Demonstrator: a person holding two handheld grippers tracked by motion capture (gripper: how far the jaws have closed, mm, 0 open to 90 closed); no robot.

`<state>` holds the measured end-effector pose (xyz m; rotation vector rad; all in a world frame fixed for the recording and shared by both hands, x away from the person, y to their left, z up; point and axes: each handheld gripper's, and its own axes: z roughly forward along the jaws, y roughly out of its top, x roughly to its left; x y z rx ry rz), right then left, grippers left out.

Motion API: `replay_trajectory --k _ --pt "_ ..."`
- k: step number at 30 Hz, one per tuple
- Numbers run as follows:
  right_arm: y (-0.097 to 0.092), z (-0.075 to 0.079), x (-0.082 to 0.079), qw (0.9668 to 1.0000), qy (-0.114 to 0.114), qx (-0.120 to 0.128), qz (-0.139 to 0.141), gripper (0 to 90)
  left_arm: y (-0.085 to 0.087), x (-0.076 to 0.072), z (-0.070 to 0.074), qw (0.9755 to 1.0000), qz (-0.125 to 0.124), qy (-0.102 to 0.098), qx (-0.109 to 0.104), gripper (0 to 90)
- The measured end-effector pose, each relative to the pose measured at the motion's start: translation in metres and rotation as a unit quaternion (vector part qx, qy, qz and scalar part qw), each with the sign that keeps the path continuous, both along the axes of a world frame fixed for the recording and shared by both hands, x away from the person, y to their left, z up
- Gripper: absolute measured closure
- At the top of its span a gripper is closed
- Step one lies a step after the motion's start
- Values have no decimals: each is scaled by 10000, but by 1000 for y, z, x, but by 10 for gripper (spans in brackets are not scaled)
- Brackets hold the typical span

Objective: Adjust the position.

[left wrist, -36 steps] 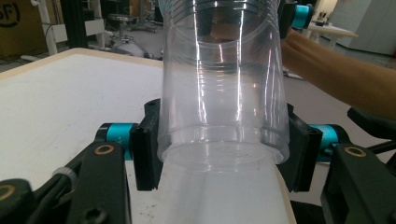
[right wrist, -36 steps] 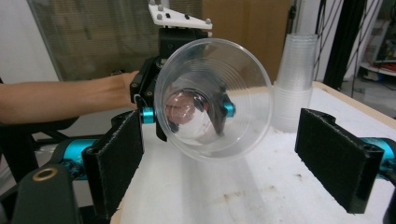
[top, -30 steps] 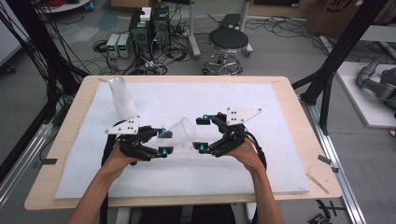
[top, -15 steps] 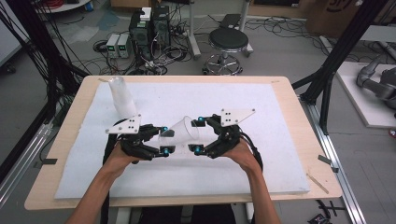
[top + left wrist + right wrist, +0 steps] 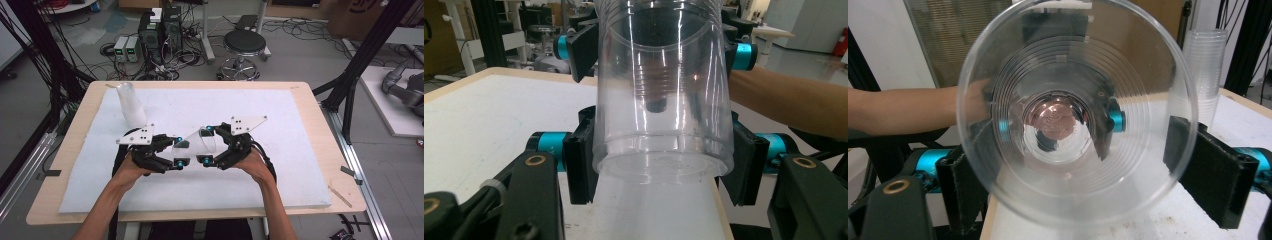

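A clear plastic cup (image 5: pixel 192 145) lies on its side above the white mat, held between both grippers. My left gripper (image 5: pixel 177 150) is shut on its base end; in the left gripper view the pads (image 5: pixel 580 165) press the cup (image 5: pixel 661 100) just above its bottom. My right gripper (image 5: pixel 205 145) faces it from the right, and its pads sit against the wall near the rim (image 5: pixel 584 50). In the right gripper view the cup's mouth (image 5: pixel 1078 125) points at the camera, with the jaws either side. Ridged rings show inside; whether a second cup is nested there I cannot tell.
A tall stack of clear cups (image 5: pixel 131 102) stands upright at the mat's back left, also seen as the stack (image 5: pixel 1205 70) in the right gripper view. The white mat (image 5: pixel 280 110) covers most of the wooden table (image 5: pixel 320 110). A stool and cabling sit beyond the far edge.
My right gripper has shifted a little to the left, toward the left gripper, closing the gap along the cup. The left gripper has stayed put.
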<state>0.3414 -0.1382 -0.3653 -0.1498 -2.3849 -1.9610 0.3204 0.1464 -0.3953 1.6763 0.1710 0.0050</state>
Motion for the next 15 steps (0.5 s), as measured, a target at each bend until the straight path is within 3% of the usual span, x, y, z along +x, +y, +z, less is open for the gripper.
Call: replay_trajectory --k 15 --pt "2 0 1 9994 95 242 227 159 -4 -1 -1 10000 -93 15 24 419"
